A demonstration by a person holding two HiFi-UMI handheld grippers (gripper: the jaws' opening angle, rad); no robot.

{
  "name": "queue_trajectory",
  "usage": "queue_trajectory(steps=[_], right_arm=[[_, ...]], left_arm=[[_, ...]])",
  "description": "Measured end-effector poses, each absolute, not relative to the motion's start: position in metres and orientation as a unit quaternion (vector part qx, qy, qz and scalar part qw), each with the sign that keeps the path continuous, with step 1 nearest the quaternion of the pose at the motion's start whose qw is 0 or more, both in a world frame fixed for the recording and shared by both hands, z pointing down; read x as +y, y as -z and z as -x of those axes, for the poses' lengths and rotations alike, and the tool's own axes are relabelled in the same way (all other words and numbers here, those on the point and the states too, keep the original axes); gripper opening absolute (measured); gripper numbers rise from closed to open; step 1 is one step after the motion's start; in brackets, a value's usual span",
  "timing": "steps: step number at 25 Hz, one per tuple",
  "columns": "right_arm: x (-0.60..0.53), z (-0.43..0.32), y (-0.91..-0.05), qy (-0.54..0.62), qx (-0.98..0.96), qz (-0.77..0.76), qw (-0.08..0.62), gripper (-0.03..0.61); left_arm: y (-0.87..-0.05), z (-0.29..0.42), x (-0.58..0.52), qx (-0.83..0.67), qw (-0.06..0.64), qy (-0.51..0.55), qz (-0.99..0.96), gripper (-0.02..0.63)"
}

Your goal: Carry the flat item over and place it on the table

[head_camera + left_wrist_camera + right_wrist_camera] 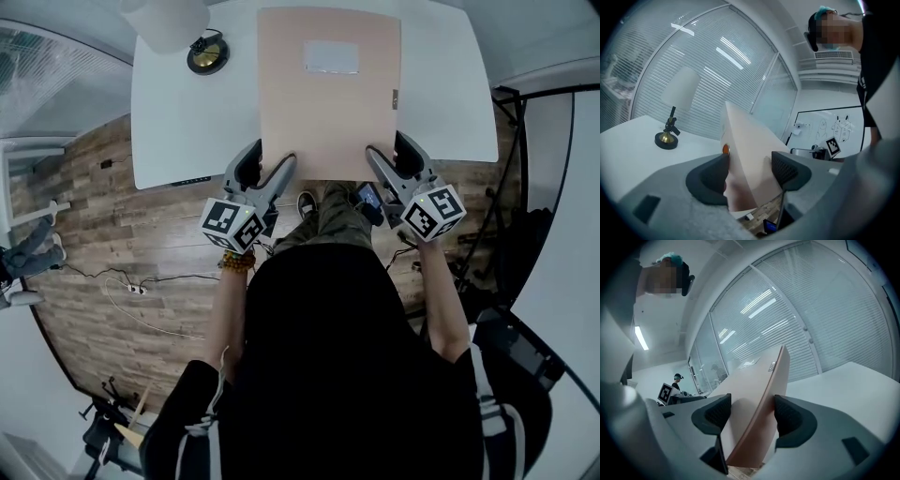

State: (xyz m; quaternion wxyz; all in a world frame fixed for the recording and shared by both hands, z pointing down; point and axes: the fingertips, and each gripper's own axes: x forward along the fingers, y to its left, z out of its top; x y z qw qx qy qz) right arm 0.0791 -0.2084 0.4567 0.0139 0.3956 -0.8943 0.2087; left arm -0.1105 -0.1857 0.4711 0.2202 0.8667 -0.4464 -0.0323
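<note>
You hold the peach folder (pixel 328 89) over the white table (pixel 178 112), left gripper (pixel 272 159) clamped on its seven o'clock corner, right gripper (pixel 387 150) clamped at five o'clock; next, probably lower it flat.

Pretty bright, even indoor light here. Strip lights glare in streaks off the slatted glass wall (pixel 717 61) above the left gripper (pixel 750 171), and it's the same above the right gripper (pixel 752 416). The white table (pixel 187 122) ahead of both nearly blows out. Heavy fisheye bend and dark corners. The peach folder (pixel 745 154) goes soft and shaded where the jaws pinch it.
</note>
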Motion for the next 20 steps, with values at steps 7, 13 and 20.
queue_trajectory(steps=[7,13,20], right_arm=[[-0.225,-0.075,-0.459,-0.225,-0.893,-0.389,0.011,0.275],[-0.24,-0.079,-0.453,-0.205,-0.903,-0.376,0.021,0.273],[-0.27,-0.082,-0.457,-0.202,-0.908,-0.365,0.026,0.273]], left_arm=[[-0.468,0.116,-0.199,-0.461,0.215,0.041,-0.86,0.299],[-0.468,0.11,-0.209,-0.464,0.214,0.039,-0.859,0.298],[-0.471,0.107,-0.235,-0.469,0.211,0.032,-0.857,0.295]])
